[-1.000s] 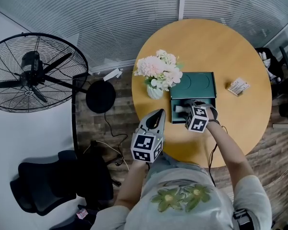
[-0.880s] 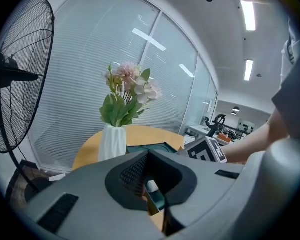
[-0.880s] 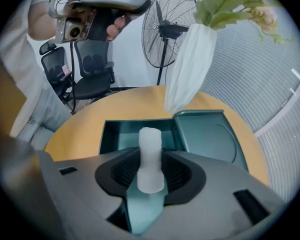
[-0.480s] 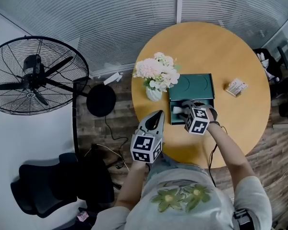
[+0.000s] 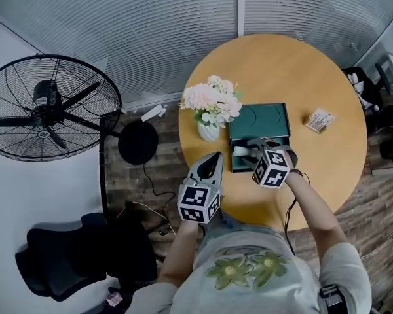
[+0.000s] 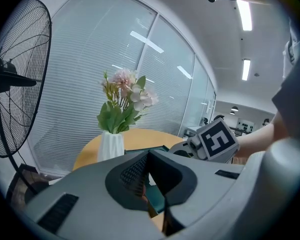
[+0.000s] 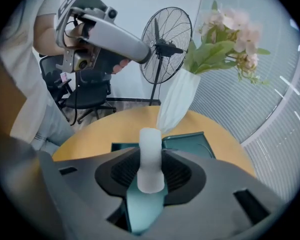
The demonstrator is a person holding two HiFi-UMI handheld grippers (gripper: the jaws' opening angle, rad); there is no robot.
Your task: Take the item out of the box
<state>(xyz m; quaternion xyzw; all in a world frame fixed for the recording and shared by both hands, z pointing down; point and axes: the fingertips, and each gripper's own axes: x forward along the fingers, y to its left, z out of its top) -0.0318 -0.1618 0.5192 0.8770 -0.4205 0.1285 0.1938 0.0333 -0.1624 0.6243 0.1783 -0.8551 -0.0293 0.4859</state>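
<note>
Left claw [image 5: 216, 157] sat nearest the person, over the near-left rim of the round wooden surface [image 5: 295, 64]. Its jaws were pinched together to a point with nothing between them. It aimed toward the green box [image 5: 238, 165], near the box's left wall but apart from it.

Right claw [image 5: 249, 149] reached in from the right, over the open tray of the box. It was clamped on 1 white cylinder-shaped item [image 7: 150, 149], with ribbed pads on both its sides and the jaws set fairly wide by its width. The item's long axis ran straight along the jaws. Its far end stuck out past the tips and pointed toward the box's left wall and the vase [image 5: 209, 131]. In the head view the item was over the tray's left part; I couldn't tell if it was clear of the tray floor.

The box's flat lid [image 5: 262, 118] lay just beyond the tray.

The white vase with pink flowers [image 5: 213, 100] stood just beside the box's far-left corner. It was the closest obstacle in the direction the item pointed.

1 small packet [image 5: 319, 120] lay right of the lid, well apart from it.

The far half and the right side of the surface were bare wood, so there was plenty of room there. The near rim ran close under both claws.

Off the surface to the left stood a big black fan [image 5: 49, 106], with a black chair [image 5: 59, 257] nearer the person. Window blinds ran behind.
</note>
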